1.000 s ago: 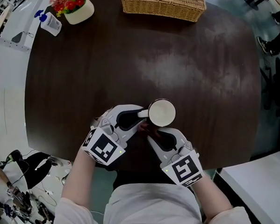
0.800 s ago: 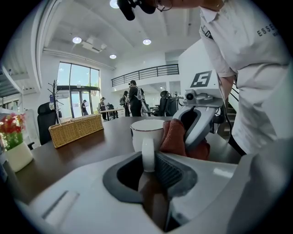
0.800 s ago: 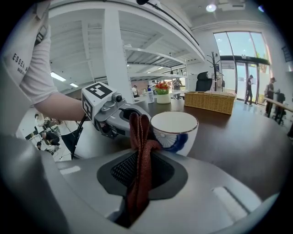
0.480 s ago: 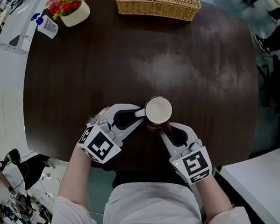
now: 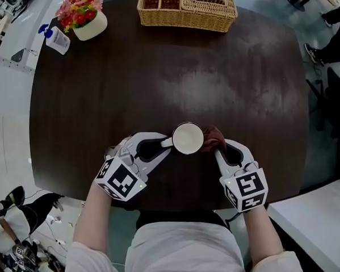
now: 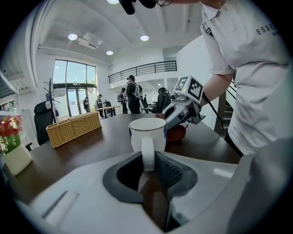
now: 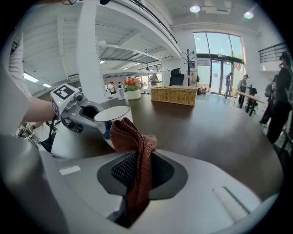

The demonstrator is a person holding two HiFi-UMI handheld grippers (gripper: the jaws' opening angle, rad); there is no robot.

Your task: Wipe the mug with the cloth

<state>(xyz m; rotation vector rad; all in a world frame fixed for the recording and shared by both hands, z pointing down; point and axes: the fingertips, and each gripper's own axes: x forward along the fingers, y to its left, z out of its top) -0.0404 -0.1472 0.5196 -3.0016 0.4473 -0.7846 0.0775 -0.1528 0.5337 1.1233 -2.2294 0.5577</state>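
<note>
One dark round table (image 5: 241, 89) is filling most of the head view, and everything else is sitting on it or hovering over it. At its far edge one wicker basket (image 5: 187, 9) with several compartments is standing, with one white pot of flowers (image 5: 87, 23) and one small pump bottle (image 5: 57, 39) sitting to its left. Two grippers are working at the near edge. The left gripper (image 5: 166, 143) is clamping its jaws narrowly on the handle of the single white mug (image 5: 188, 138), which is standing upright on the table between the two grippers. The right gripper (image 5: 218, 149) is pinching one reddish-brown cloth (image 5: 213, 137) between nearly closed jaws, and the bunched free end is sticking out past the tips and appears to be touching the mug's right side.
</note>
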